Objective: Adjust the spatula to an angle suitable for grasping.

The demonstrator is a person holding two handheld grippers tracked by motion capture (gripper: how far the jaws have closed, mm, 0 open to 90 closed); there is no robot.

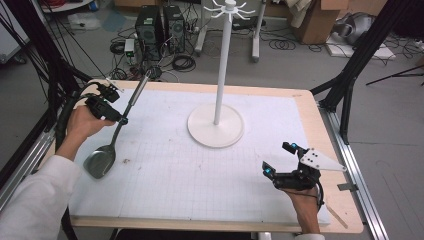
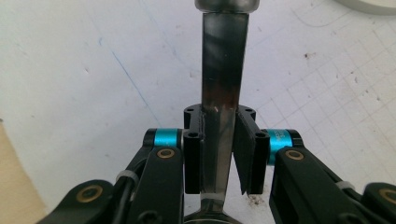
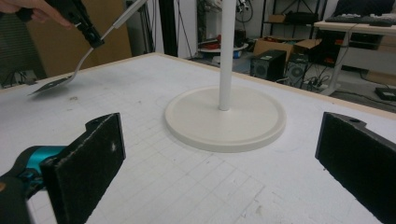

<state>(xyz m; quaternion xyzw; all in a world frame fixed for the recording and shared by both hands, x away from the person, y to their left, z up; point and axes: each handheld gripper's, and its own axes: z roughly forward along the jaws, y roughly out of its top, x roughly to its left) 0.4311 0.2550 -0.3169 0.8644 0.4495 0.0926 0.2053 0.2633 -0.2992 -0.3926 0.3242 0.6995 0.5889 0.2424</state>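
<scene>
High view, left gripper [image 1: 121, 120]: clamped on the flat metal shank of a spatula [image 1: 116, 131], at the table's left edge; the person's left hand [image 1: 86, 122] grips the tool body.
Left gripper view, grip: both pads [image 2: 194, 161] pressed against the shank [image 2: 219, 116], which runs straight up between them; hold looks square and firm.
Spatula attitude: slanted, blade [image 1: 100, 161] low and toward the person, handle end [image 1: 142, 85] high and pointing off the far edge.
Blade clearance: right gripper view shows the blade [image 3: 50, 85] lifted just off the white mat [image 3: 140, 107].
Right gripper [image 1: 278, 159]: jaws wide apart, nothing between them, resting near the table's right front corner.
Rack: white hook stand [image 1: 218, 90] upright mid-table, hooks [image 1: 229, 10] bare, base [image 1: 216, 126] well apart from the spatula.
Progress (judged): pick-up done; spatula secured and off the surface.
Left to do (judged): carry across to the stand, raise the handle end to a hook, hang, release.
Risk (judged): long handle may swing during the carry.
</scene>
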